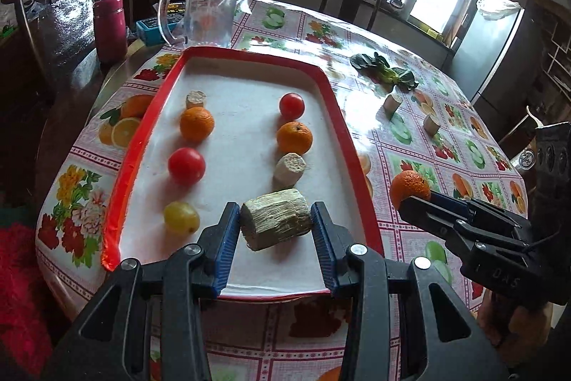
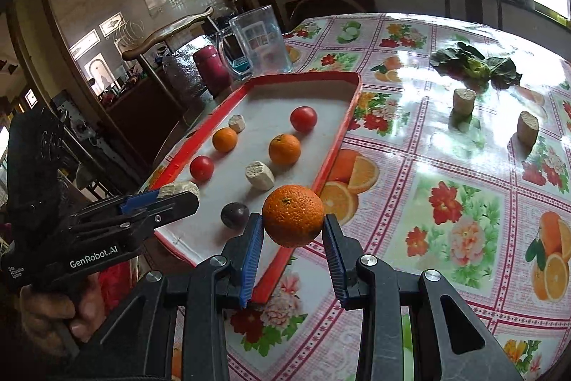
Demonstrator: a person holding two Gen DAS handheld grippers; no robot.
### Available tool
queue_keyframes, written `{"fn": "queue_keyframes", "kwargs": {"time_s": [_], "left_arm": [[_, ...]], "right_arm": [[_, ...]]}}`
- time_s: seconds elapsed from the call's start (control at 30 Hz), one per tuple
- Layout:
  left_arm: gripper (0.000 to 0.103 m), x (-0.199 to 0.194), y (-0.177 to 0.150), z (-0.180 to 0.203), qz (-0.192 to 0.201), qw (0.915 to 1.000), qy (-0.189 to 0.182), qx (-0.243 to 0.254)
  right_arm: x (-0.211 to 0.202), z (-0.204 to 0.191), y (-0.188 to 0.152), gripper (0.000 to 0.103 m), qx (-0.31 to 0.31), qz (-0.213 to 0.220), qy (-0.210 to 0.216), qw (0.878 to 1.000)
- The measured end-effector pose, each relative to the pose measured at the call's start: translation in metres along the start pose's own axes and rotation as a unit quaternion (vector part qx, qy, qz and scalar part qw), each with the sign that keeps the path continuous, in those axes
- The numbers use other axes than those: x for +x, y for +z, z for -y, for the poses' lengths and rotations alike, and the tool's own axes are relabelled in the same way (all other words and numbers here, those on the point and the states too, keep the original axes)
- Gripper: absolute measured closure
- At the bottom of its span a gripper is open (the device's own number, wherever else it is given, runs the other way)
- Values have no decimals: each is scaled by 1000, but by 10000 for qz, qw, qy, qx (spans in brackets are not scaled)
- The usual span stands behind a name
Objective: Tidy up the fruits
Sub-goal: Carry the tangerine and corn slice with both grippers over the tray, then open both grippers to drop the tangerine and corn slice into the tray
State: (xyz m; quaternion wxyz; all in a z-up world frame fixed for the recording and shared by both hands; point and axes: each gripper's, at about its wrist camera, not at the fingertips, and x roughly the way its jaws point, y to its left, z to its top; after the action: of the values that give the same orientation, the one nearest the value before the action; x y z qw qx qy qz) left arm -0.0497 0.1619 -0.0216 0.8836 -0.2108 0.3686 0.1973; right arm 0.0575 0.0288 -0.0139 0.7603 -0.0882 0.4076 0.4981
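The left gripper [image 2: 178, 193], marked "GenRobot.AI", clamps a cane chunk [image 1: 275, 218]; the right gripper [image 2: 293, 231] grips an orange [image 2: 293, 215], seemingly airborne.

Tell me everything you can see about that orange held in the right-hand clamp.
The orange is small, round and bright, with pebbly, dimpled peel and a dark green stem scar facing the camera. It looks whole and unpeeled. The right gripper pinches it at its sides between two ribbed blue pads, and it seems lifted, near the red tray rim by the near corner. Apart from the pads, nothing appears to touch it.
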Motion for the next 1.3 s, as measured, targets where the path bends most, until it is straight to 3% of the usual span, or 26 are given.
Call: {"fn": "queue_keyframes", "kwargs": {"time_s": [0.37,1.03,1.3], "left_arm": [[64,-3,-14,-30,-142,9998,119,-124],[64,13,-15,-31,-372,9988,304,20],[53,8,-15,-27,-383,9985,386,65]], "right_arm": [[23,-36,-7,68,-439,-307,147,9985],[37,-38,-8,65,-505,-548,223,9970],[18,-25,-7,64,-353,-329,266,9985]]}}
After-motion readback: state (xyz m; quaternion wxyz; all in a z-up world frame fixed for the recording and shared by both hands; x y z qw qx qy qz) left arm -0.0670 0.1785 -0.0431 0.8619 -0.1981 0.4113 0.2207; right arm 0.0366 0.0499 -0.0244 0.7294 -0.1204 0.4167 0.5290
